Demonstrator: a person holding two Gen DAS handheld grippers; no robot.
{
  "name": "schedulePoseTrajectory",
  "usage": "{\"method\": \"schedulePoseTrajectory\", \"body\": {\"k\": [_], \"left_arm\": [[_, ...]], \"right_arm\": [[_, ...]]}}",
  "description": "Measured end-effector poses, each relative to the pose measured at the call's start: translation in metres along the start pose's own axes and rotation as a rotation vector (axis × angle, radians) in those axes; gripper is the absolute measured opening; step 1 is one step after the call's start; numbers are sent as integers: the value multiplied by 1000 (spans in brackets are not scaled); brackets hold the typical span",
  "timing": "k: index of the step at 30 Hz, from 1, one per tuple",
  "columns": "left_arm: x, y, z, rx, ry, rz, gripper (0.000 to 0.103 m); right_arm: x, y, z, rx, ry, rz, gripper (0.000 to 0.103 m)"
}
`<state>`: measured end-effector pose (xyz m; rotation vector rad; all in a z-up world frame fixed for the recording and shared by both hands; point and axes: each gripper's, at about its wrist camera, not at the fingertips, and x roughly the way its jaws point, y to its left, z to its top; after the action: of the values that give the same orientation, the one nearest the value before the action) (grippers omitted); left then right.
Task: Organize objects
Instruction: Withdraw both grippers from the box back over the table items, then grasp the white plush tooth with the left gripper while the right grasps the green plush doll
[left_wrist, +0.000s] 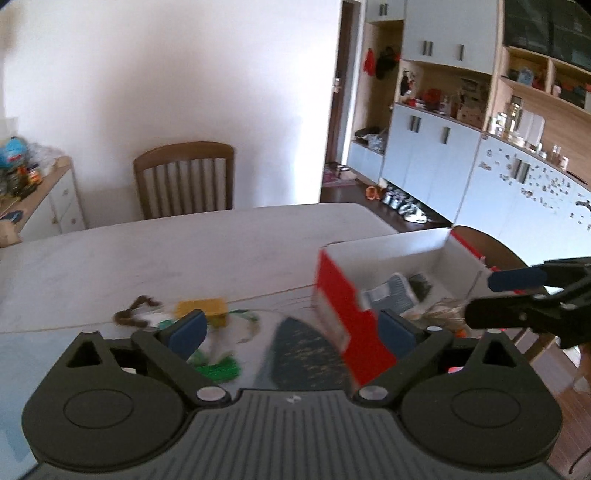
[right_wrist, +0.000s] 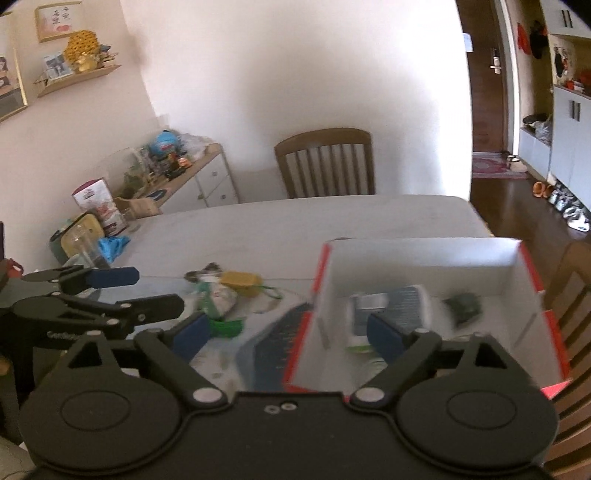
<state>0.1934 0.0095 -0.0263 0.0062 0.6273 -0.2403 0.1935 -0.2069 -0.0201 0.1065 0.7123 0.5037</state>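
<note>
Left of the red and white box (right_wrist: 424, 258), near it on the table (right_wrist: 295, 221): brown scrap (left_wrist: 135, 314), yellow block (right_wrist: 242, 280), green bits (right_wrist: 223, 326), all in one messy pile, all blurry. Not yet put away. Just beside the box, touching its left wall: dark flat thing (right_wrist: 273, 347), maybe a shoe sole, hard to tell.

Left gripper (left_wrist: 291, 330): wide open, nothing between the blue pads, up above the pile and the box's near corner. Right gripper (right_wrist: 291, 334): wide open too, holding nothing, with one finger left of the box wall and one over the inside.

Inside the box: grey and white thing (right_wrist: 388, 306), small dark green thing (right_wrist: 463, 304) to its right.

Could go wrong: bumping the box wall on the way down and pushing the box toward the table edge. Could also knock the two grippers together, so close side by side. Could pinch two small pile things at once, then drop one.
</note>
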Motion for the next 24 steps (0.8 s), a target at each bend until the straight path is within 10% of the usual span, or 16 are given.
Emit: {"method": "schedulePoseTrajectory", "body": {"k": [24], "left_arm": [[36,144,-52,-51,30,8,103]], "right_arm": [[107,76,11,78,114,-86,98]]}}
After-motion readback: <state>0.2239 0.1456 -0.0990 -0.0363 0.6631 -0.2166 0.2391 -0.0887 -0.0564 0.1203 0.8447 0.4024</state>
